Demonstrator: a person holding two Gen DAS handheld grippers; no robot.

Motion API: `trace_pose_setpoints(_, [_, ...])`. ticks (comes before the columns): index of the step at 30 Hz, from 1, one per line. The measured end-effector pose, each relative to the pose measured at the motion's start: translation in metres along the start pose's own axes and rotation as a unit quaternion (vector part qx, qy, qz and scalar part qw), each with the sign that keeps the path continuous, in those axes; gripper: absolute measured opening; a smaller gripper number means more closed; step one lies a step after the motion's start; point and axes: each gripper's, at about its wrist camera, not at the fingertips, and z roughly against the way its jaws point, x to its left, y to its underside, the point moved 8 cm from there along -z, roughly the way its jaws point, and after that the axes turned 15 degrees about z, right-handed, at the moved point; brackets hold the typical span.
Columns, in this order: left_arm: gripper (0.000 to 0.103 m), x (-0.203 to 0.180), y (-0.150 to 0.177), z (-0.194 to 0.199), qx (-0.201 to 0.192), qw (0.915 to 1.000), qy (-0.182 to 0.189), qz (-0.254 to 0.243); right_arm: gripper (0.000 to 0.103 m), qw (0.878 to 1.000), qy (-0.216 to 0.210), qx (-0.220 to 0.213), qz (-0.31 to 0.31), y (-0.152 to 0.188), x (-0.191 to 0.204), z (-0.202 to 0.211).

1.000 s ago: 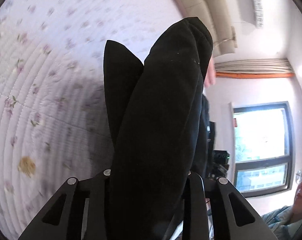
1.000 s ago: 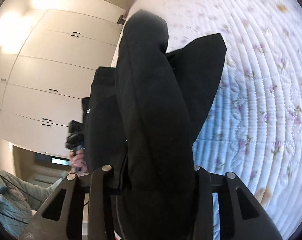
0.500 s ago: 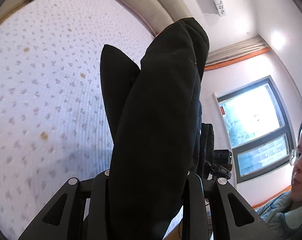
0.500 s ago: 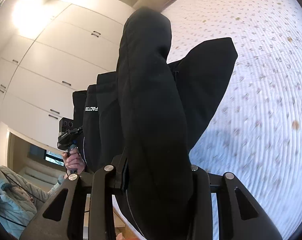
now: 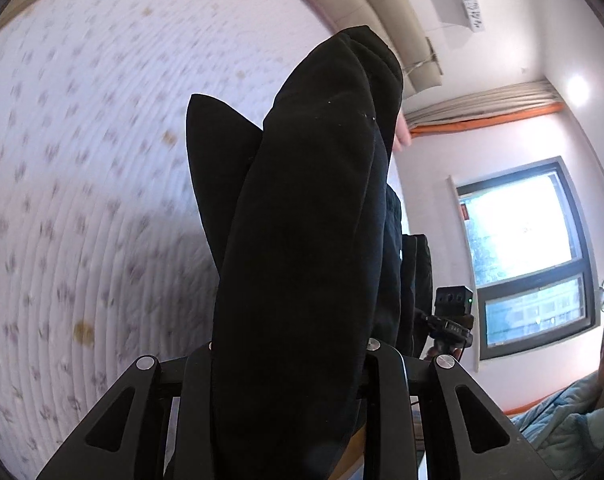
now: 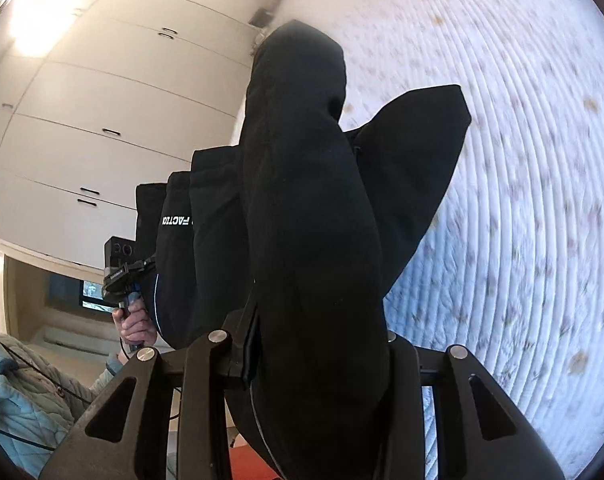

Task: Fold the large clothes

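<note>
A thick black padded garment [image 5: 302, 240], probably a jacket or padded trousers with white lettering on one panel, hung in the air above the quilted floral bedspread [image 5: 82, 200], not resting on it. It was bunched into fat rolls, and each roll rose straight out from between a pair of tongs.

The left gripper [image 5: 290, 354] was clamped on one bunched end, its jaws pressed against the fabric on both sides. The right gripper [image 6: 306, 344] was clamped on another bunched end [image 6: 310, 220] in the same way. In each wrist view the other hand's gripper appeared just beyond the hanging folds, so the two stood side by side with the cloth slung between them.

The garment's long axis seemed to run from one gripper across to the other, with the loose bulk drooping toward the bedspread below and ahead. Neither hand looked nearer to it than the other. Laying it down flat would likely depend on carrying both ends out over the bedspread together.

White wardrobe doors [image 6: 102, 100] stood beyond the bedspread's edge on one side, a window [image 5: 526, 256] on the other.
</note>
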Motion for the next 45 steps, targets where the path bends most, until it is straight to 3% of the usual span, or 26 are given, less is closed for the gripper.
trace_pose_setpoints(3, [0.029, 0.032, 0.004, -0.01, -0.007, 0.9999, -0.007, 0.012, 0.039, 1.0, 0.009, 0.008, -0.013, 0.019, -0.019, -0.022])
trace_pose_setpoints(6, [0.03, 0.062, -0.002, -0.006, -0.016, 0.9982, 0.033, 0.047, 0.039, 0.999, -0.012, -0.025, -0.036, 0.024, -0.03, -0.029])
trace_pose_setpoints(9, [0.032, 0.085, -0.005, -0.011, -0.026, 0.9984, 0.027, 0.043, 0.04, 0.999, -0.007, -0.027, -0.03, 0.03, -0.039, -0.039])
trace_pose_setpoints(13, [0.036, 0.101, -0.009, -0.015, -0.036, 0.9975, 0.044, 0.041, 0.042, 0.999, -0.017, -0.029, -0.001, 0.04, -0.052, -0.028])
trace_pose_setpoints(15, [0.037, 0.106, -0.008, -0.015, -0.042, 0.9974, 0.051, 0.029, 0.043, 0.999, -0.016, -0.022, 0.019, 0.047, -0.078, -0.003])
trace_pose_setpoints(18, [0.038, 0.114, -0.007, -0.016, -0.051, 0.9971, 0.054, 0.015, 0.043, 0.999, -0.011, -0.022, 0.04, 0.043, -0.076, 0.003])
trace_pose_setpoints(21, [0.04, 0.113, -0.002, -0.009, -0.067, 0.9965, 0.049, 0.011, 0.049, 0.999, 0.011, -0.029, 0.042, 0.06, -0.06, 0.0])
trace_pose_setpoints(24, [0.052, 0.129, 0.005, 0.02, -0.089, 0.9955, 0.029, 0.019, 0.06, 0.997, 0.064, -0.034, 0.023, 0.072, -0.067, 0.007])
trace_pose_setpoints(26, [0.059, 0.14, 0.0, 0.043, -0.118, 0.9917, 0.024, 0.044, 0.073, 0.993, 0.107, -0.039, 0.004, 0.073, -0.08, 0.017])
trace_pose_setpoints(28, [0.059, 0.151, -0.002, 0.064, -0.133, 0.9879, 0.032, 0.073, 0.073, 0.989, 0.131, -0.051, -0.04, 0.081, -0.097, 0.032])
trace_pose_setpoints(30, [0.063, 0.16, 0.001, 0.085, -0.149, 0.9853, 0.003, 0.083, 0.074, 0.984, 0.155, -0.062, -0.064, 0.091, -0.1, 0.054])
trace_pose_setpoints(32, [0.066, 0.155, 0.008, 0.1, -0.163, 0.9829, -0.051, 0.068, 0.075, 0.972, 0.22, -0.06, -0.057, 0.095, -0.093, 0.079])
trace_pose_setpoints(34, [0.066, 0.122, 0.021, 0.106, -0.169, 0.9802, -0.103, 0.01, 0.076, 0.954, 0.292, -0.05, -0.032, 0.092, -0.074, 0.093])
trace_pose_setpoints(36, [0.066, 0.084, 0.039, 0.104, -0.174, 0.9727, -0.144, -0.055, 0.076, 0.947, 0.315, -0.061, 0.013, 0.077, -0.036, 0.091])
trace_pose_setpoints(38, [0.067, 0.045, 0.06, 0.087, -0.176, 0.9604, -0.176, -0.126, 0.076, 0.942, 0.32, -0.073, 0.068, 0.057, 0.01, 0.077])
trace_pose_setpoints(40, [0.077, 0.02, 0.069, 0.067, -0.189, 0.9478, -0.195, -0.168, 0.076, 0.932, 0.333, -0.079, 0.121, 0.04, 0.05, 0.049])
trace_pose_setpoints(43, [0.078, 0.017, 0.06, 0.032, -0.191, 0.9395, -0.227, -0.172, 0.074, 0.919, 0.352, -0.06, 0.165, 0.015, 0.084, -0.014])
trace_pose_setpoints(45, [0.078, 0.04, 0.04, -0.004, -0.177, 0.9337, -0.27, -0.155, 0.06, 0.916, 0.36, -0.023, 0.174, 0.011, 0.08, -0.055])
